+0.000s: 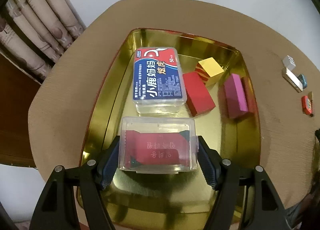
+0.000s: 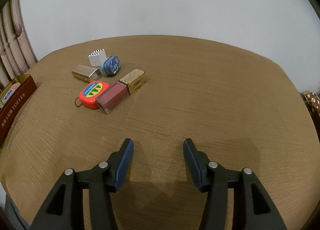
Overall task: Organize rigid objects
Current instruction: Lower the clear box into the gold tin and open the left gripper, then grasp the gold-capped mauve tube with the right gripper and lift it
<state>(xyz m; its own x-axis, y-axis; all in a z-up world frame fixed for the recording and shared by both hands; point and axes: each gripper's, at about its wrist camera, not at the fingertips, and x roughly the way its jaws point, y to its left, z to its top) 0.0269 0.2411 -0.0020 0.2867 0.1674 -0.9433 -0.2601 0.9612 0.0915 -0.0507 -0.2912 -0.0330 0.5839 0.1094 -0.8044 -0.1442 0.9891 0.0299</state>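
In the left wrist view my left gripper [image 1: 158, 150] is shut on a clear plastic box with a red packet inside [image 1: 158, 146], held over the gold tin tray [image 1: 112, 93]. In the tray lie a dental floss box [image 1: 158, 75], a red block [image 1: 198, 93], a yellow cube [image 1: 210, 70] and a magenta block [image 1: 236, 94]. In the right wrist view my right gripper [image 2: 158, 150] is open and empty above bare table. Ahead to its left lie a red tape measure [image 2: 93, 93], a lip gloss with gold cap [image 2: 122, 92], a gold case [image 2: 86, 72], a blue tin [image 2: 111, 65] and a white cube [image 2: 97, 57].
The tray's brown outer wall [image 2: 14, 101] shows at the left edge of the right wrist view. The round brown table [image 2: 200, 89] ends at a white wall. Curtains [image 1: 36, 29] hang beyond the table at the left.
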